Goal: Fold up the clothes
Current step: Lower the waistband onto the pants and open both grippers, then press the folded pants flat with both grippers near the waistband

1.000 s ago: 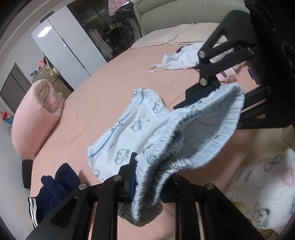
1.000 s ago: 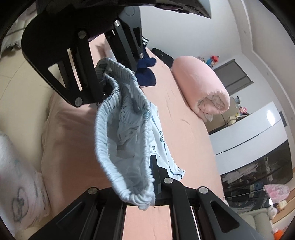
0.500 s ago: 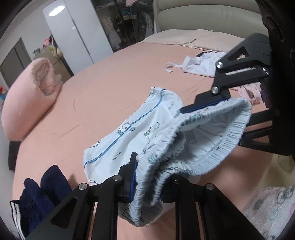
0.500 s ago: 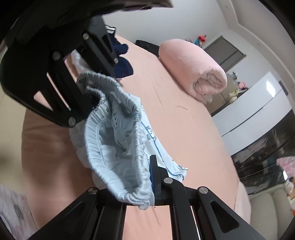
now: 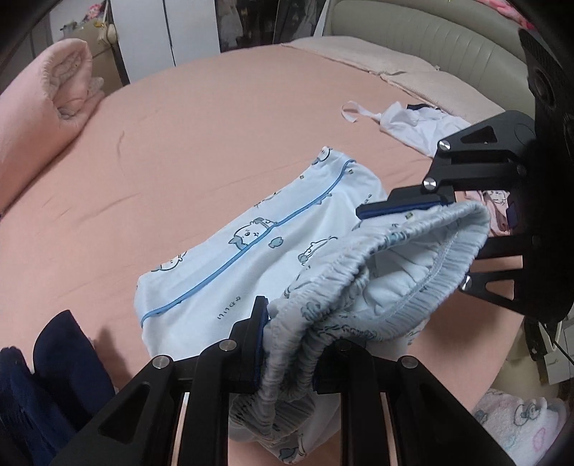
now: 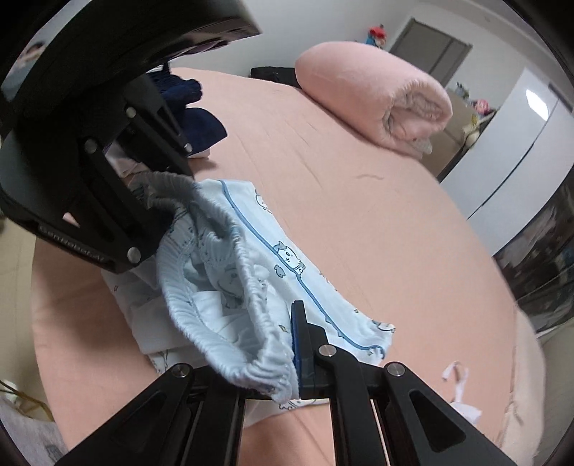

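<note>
Light blue printed pajama pants point(image 5: 258, 251) lie with their legs on the pink bed point(image 5: 215, 118) and their elastic waistband lifted. My left gripper point(image 5: 290, 355) is shut on one end of the waistband. My right gripper point(image 6: 276, 362) is shut on the other end; it also shows in the left wrist view point(image 5: 405, 208). The waistband point(image 6: 201, 286) hangs open between the two grippers, just above the sheet. The left gripper shows in the right wrist view point(image 6: 158, 200).
A rolled pink blanket point(image 5: 39, 93) lies at the far left of the bed. Dark navy clothes point(image 5: 46, 380) lie near my left gripper. A white garment point(image 5: 416, 122) lies at the far right by the headboard point(image 5: 412, 32). A fluffy white printed cloth point(image 5: 520, 423) lies beside the bed.
Both grippers have swung round and lowered with the waistband, bringing the pants closer to the sheet. The pant legs now lie flatter on the bed. Both grips are unchanged.
</note>
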A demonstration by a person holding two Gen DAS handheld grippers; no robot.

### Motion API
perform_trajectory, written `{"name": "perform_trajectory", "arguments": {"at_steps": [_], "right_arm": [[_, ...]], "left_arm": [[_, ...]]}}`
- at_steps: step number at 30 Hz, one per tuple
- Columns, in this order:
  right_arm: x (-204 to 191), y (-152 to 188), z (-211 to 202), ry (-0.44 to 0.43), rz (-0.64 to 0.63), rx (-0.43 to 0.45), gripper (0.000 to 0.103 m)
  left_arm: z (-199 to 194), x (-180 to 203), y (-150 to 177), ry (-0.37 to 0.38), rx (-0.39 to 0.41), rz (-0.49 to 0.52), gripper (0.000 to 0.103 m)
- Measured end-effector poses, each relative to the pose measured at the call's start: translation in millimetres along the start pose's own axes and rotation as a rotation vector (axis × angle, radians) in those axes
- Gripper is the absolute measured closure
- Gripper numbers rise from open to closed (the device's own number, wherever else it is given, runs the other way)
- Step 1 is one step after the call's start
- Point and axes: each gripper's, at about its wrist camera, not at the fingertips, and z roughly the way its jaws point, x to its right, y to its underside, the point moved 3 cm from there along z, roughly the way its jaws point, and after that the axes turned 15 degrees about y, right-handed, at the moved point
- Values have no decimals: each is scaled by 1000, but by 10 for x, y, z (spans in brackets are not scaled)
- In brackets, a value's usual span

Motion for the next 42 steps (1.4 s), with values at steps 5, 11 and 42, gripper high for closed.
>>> {"name": "perform_trajectory", "arguments": {"at_steps": [5, 11, 42], "right_arm": [[80, 30, 164, -58, 77, -66, 98], [245, 31, 370, -143, 176, -149, 98], [816, 411, 35, -186, 622, -208, 48]], "left_arm": [[80, -89, -107, 37, -112, -14, 85], [129, -261, -310, 6, -241, -27, 63], [-459, -288, 253, -121, 70, -276, 55]]}}
